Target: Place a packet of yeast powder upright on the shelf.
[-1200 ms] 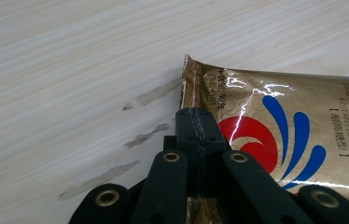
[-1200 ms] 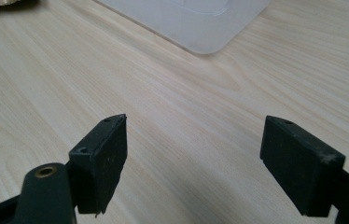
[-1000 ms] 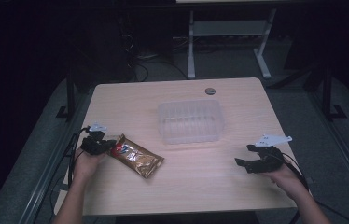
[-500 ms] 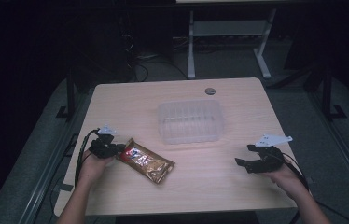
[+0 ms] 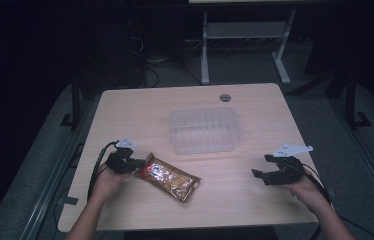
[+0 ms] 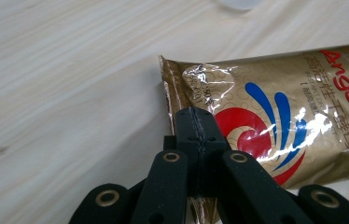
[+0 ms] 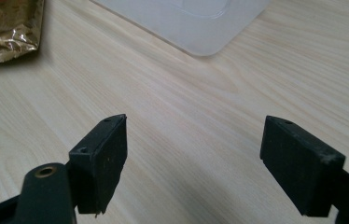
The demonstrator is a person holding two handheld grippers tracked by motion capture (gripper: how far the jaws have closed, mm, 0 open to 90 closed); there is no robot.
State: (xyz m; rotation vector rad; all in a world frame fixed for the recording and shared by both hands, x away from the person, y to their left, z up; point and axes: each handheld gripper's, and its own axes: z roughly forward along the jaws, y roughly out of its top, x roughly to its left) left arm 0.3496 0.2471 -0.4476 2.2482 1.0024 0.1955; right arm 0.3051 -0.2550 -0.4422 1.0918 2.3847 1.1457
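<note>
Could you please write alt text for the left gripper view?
The left claw, jaws closed, pinches the crimped end of a gold foil packet printed with a red and blue swirl. The packet lies flat on a pale wooden table.

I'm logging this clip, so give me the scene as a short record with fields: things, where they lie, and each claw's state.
surface: wooden table
packet: gold foil packet, flat on the table, near the left side
tray: clear plastic tray, mid-table, apart from the packet
left claw: shut on the packet's end seam
right claw: open, holding nothing, low over bare wood at the right
</note>
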